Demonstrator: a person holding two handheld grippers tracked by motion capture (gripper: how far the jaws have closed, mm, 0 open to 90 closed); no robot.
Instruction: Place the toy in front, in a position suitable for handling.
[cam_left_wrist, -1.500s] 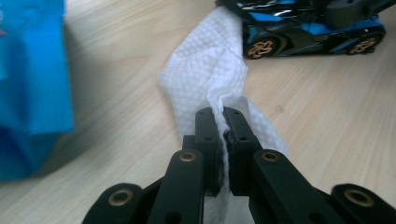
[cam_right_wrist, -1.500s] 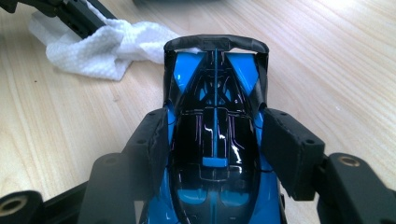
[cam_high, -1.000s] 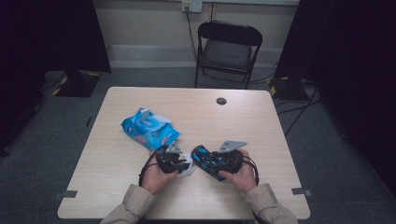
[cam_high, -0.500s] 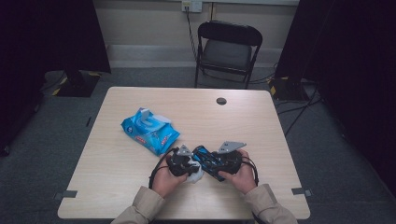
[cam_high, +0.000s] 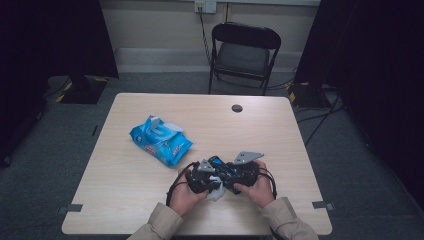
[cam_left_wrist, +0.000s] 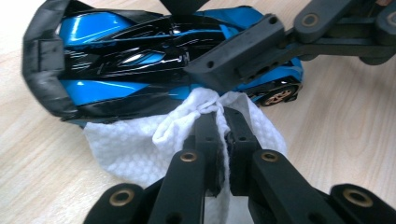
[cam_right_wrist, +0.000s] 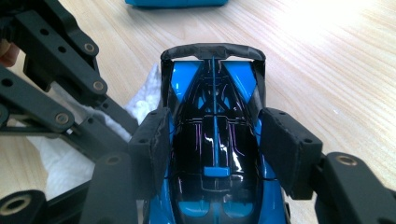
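Note:
A blue and black toy car (cam_right_wrist: 215, 126) is gripped across its body by my right gripper (cam_right_wrist: 215, 140), one pad pressed on each side. The car (cam_high: 223, 171) hovers near the table's front edge, between the person's two hands. My left gripper (cam_left_wrist: 222, 119) is shut on a bunched white wipe (cam_left_wrist: 135, 144) and holds it against the car's side (cam_left_wrist: 140, 60), by a wheel. From above, the left gripper (cam_high: 209, 181) sits just left of the right gripper (cam_high: 239, 175), with the wipe (cam_high: 216, 193) hanging below them.
A blue pack of wipes (cam_high: 161, 140) with its flap up lies on the wooden table (cam_high: 125, 200), left of centre. A small black disc (cam_high: 237, 108) sits near the far edge. A black folding chair (cam_high: 242, 55) stands behind the table.
The left hand has moved right with the wipe, closing up against the car. The right hand and the car have stayed in place.

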